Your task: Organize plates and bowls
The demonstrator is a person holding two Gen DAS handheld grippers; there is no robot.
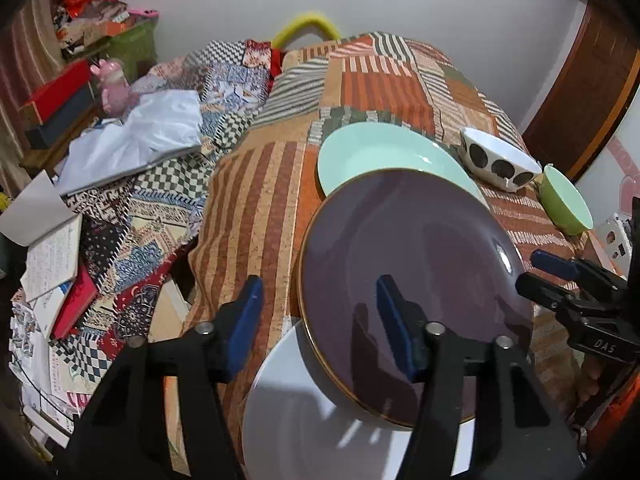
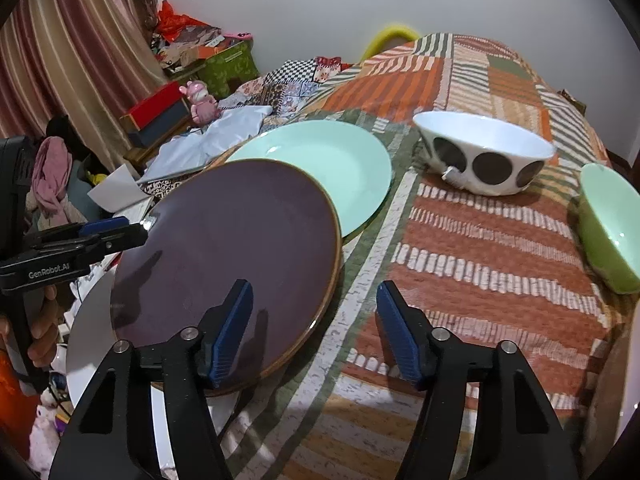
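Observation:
A dark purple plate (image 1: 420, 248) (image 2: 228, 240) with a gold rim lies tilted, overlapping a mint plate (image 1: 376, 152) (image 2: 340, 160) behind it and a white plate (image 1: 300, 420) (image 2: 88, 340) in front. My left gripper (image 1: 319, 282) (image 2: 132, 228) straddles the purple plate's left rim, one finger over the plate and one outside, with gaps on both sides. My right gripper (image 2: 315, 286) (image 1: 536, 268) straddles the right rim the same way. A white bowl with dark dots (image 1: 496, 164) (image 2: 484, 160) and a green bowl (image 1: 568, 204) (image 2: 612, 228) stand to the right.
A striped patchwork cloth (image 1: 256, 208) (image 2: 480, 248) covers the table. Left of it lie white fabric (image 1: 152, 132), open notebooks (image 1: 52, 256), a pink toy (image 1: 114, 88) and a red box (image 1: 60, 88). A wooden door (image 1: 588, 92) stands at the right. A hand (image 2: 44, 320) holds the left gripper.

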